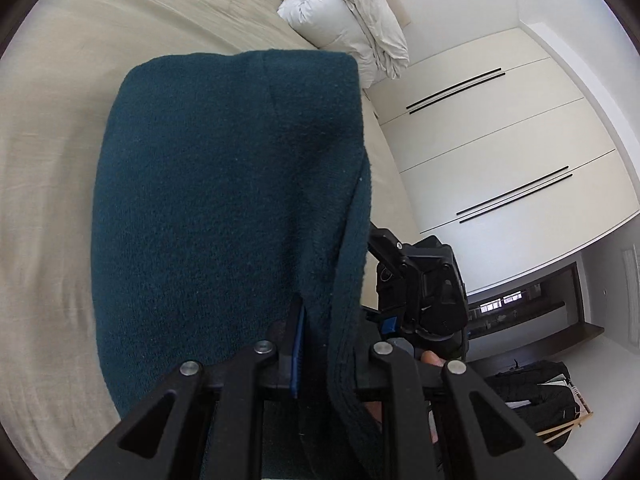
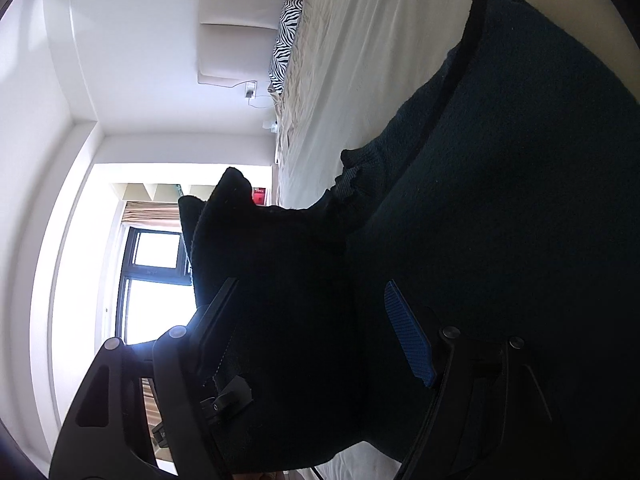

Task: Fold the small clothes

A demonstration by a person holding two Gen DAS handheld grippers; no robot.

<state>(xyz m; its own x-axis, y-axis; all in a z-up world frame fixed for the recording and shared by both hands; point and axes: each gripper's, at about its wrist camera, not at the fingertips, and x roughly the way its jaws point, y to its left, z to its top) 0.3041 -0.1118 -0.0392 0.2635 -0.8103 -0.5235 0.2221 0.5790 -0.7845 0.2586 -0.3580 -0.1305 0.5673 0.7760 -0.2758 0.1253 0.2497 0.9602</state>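
Observation:
A dark teal fleece garment fills the left wrist view and hangs over the beige bed. My left gripper is shut on its near edge, with one blue pad showing against the cloth. Just right of the fold is my right gripper. In the right wrist view my right gripper stands wide open. The same garment bunches loosely between its fingers, and the blue pad is bare and not pressing on cloth.
A rolled white duvet lies at the head of the bed. White wardrobe doors stand to the right, with dark clothes low beside them. A zebra pillow and a bright window lie beyond.

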